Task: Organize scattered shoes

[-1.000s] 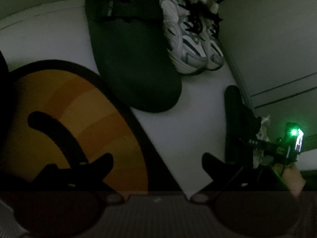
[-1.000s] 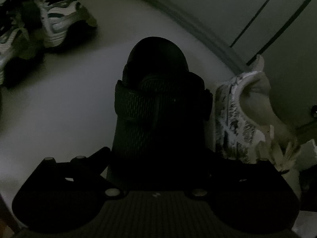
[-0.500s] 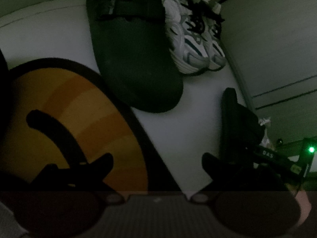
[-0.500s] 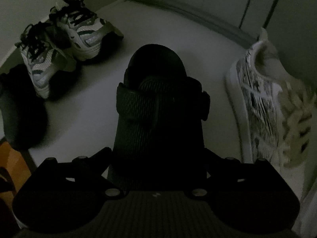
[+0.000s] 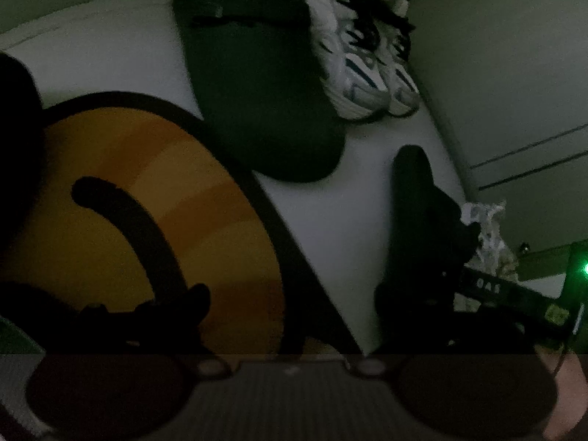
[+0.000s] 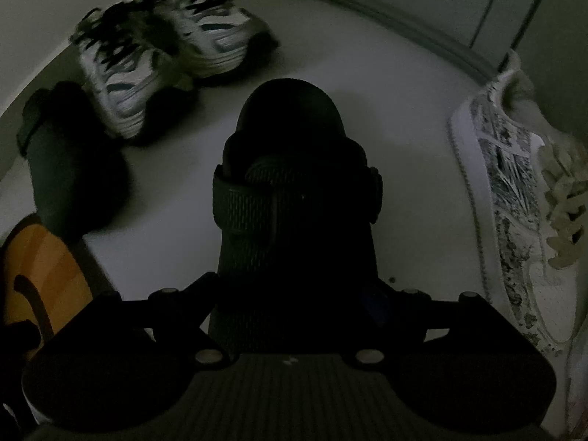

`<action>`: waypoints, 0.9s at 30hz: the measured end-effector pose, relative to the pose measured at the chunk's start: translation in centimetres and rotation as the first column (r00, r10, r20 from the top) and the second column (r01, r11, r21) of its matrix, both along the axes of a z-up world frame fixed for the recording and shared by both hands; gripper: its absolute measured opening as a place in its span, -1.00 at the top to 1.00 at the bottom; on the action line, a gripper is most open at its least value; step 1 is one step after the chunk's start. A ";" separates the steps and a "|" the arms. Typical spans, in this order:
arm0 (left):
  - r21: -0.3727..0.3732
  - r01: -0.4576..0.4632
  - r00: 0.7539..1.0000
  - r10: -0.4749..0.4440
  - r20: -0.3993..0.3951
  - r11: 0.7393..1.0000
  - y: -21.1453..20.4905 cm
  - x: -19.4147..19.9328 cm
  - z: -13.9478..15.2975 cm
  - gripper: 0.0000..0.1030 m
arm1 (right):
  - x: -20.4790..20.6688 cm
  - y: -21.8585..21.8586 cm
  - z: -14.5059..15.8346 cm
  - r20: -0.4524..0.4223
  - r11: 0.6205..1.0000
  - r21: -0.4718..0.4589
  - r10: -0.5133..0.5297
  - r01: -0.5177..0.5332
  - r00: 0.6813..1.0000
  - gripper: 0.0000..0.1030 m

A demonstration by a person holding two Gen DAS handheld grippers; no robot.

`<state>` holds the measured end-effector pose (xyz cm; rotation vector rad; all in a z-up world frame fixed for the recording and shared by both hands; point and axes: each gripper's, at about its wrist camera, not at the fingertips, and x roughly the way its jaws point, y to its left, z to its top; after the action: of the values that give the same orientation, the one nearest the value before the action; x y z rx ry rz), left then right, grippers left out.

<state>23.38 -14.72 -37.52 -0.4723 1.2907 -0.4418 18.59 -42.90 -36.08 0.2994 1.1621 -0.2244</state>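
My right gripper has a black slide sandal between its fingers, toe pointing away, and its jaws are closing on the sandal's sides. The sandal hangs over the pale floor. Its mate, a second black sandal, lies by the wall at the left, next to a pair of white-and-grey sneakers. In the left wrist view the mate and the sneakers sit at the top, and the held sandal is at the right. My left gripper stands open over the rug with nothing in it.
A white sneaker with a grey pattern lies at the right, near the cabinet doors. An orange round rug with a dark border covers the floor at the left. Bare pale floor lies between the mate and the held sandal.
My right gripper has swung left with the black sandal, so the sneaker pair, the other sandal and the rug have come into its view. The left gripper has stayed put.
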 end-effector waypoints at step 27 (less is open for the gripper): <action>0.114 -0.246 0.967 0.234 0.103 0.963 7.1 7.3 2.1 -0.86 | 12.1 13.9 4.3 0.209 0.872 -0.107 0.490 -0.478 0.846 -0.93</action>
<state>30.68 -7.59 -35.40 -0.4906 1.1508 -0.1742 30.74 -28.96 -31.81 -0.0235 0.9630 0.2239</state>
